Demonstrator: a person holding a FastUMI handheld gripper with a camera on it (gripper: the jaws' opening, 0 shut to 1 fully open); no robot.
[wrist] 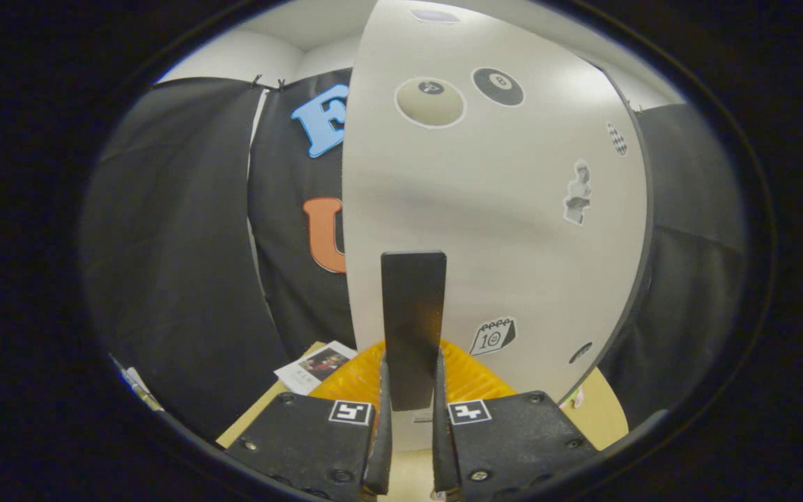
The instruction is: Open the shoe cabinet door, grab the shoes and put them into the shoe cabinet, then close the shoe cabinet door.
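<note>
You are holding the gripper (412, 390) clamped on the dark vertical door handle (413, 321), with both fingers pressing against its lower end and the handle rising between them toward 12 o'clock. The handle is mounted on the pale shoe cabinet door (513, 230), which is standing directly ahead of the fingers and carrying several stickers, including two billiard-ball stickers (430, 102) near 12 o'clock and a calendar sticker (493, 336) just beside the handle at 2 o'clock. An orange ribbed object (353, 380) is lying low behind the fingers at the foot of the door, and a printed leaflet (318, 366) is resting on the light wooden surface (603, 411) at 10 o'clock. Whether you are opening or closing the door cannot be judged from this view, since the cabinet interior and the shoes cannot be confirmed. Judging by the grip, a door-swing step is in hand. The next move is calling for a steady arc about the hinge while you are maintaining clamp pressure, so the handle is not slipping out.
</note>
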